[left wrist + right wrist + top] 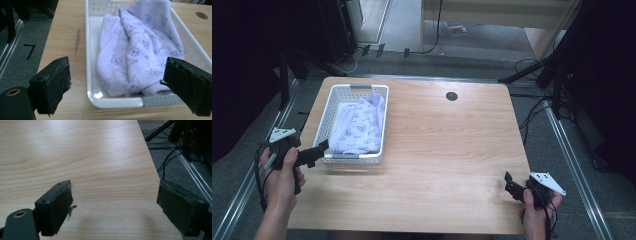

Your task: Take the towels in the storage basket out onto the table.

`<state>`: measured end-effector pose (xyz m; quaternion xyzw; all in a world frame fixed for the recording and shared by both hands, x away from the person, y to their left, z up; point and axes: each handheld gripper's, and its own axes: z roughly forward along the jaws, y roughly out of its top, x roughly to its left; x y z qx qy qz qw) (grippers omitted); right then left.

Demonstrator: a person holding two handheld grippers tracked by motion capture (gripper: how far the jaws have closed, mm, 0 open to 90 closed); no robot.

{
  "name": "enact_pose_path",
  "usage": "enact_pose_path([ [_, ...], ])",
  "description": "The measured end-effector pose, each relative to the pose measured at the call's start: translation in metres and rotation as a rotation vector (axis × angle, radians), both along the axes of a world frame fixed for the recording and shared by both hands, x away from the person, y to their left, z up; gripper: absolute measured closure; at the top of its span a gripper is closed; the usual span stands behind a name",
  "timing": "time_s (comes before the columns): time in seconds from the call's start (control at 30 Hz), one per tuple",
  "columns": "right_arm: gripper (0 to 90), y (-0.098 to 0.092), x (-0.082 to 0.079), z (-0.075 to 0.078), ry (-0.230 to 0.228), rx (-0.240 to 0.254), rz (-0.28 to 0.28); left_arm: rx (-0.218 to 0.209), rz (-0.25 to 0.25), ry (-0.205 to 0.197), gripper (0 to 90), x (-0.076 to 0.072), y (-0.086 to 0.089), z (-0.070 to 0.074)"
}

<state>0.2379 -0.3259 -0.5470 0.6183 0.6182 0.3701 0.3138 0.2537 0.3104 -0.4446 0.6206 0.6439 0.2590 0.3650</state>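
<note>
Black jaws of the left gripper point(117, 85) stand wide apart at the near end of the white basket point(115, 102), whose far end is cut off. Inside lies a crumpled lilac printed garment point(135, 47). On the wooden table point(82, 152), the right gripper point(115, 205) gapes empty.

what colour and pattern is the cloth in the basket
Pale lilac cloth printed with small grey cat faces, lying in the white basket; clearest in the left gripper view.
</note>
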Motion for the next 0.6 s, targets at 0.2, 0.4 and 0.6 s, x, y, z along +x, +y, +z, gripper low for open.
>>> enact_pose_path([
  [0.2,13.7,0.000,0.000,0.000,0.001,0.001,0.001,0.041,-0.037,0.029,8.3,0.022,-0.014,0.010],
  [0.4,13.7,0.000,0.000,0.000,0.003,0.003,0.001,0.060,-0.052,0.056,8.3,0.043,-0.024,0.014],
  [0.6,13.7,0.000,0.000,0.000,0.003,0.002,0.002,0.018,-0.105,0.178,8.7,0.081,-0.033,0.007],
])
